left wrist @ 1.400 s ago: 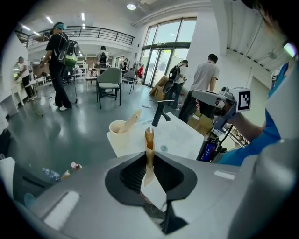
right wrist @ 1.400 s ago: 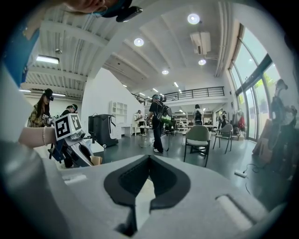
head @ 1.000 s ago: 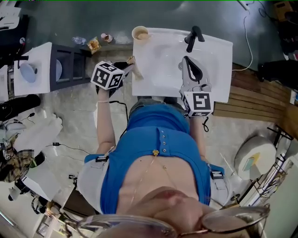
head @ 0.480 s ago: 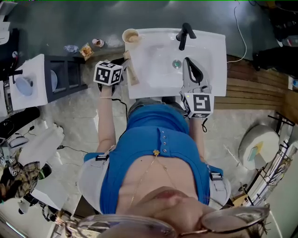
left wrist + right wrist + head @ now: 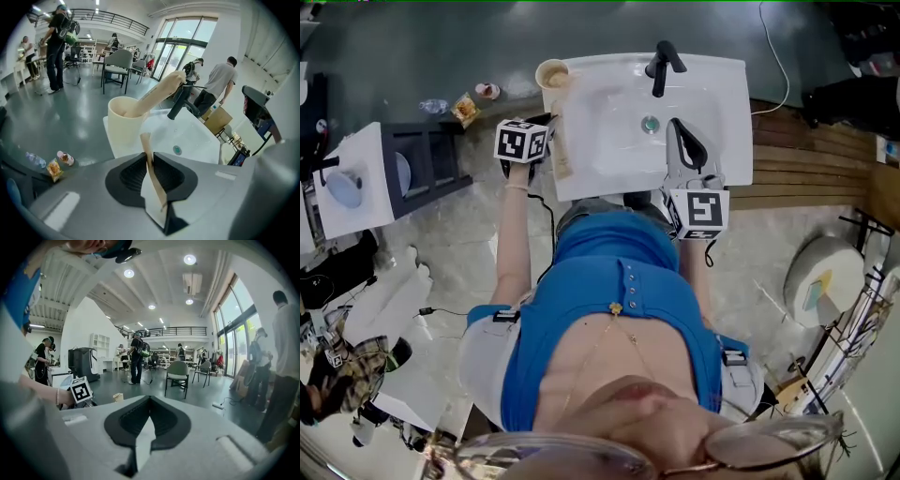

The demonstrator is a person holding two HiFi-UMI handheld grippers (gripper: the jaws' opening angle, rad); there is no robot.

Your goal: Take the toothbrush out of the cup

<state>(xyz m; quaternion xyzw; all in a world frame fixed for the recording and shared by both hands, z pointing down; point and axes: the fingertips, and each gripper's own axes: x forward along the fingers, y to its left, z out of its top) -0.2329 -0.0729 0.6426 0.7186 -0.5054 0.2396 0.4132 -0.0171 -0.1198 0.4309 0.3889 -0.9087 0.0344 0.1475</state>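
The sink (image 5: 717,122) carries the cup (image 5: 553,73) at its rear left corner, within reach. The right gripper (image 5: 149,422) idles over the basin, its 2 jaws together and empty. The left gripper (image 5: 149,160) is clamped on the thin toothbrush (image 5: 145,143), clear of the cup, probably ready for set-down.

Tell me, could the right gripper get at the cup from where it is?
Probably, with a reach: the cup stands at the far left corner of the sink, and only open basin lies between it and the right gripper. Its jaws are shut, so they'd need opening.
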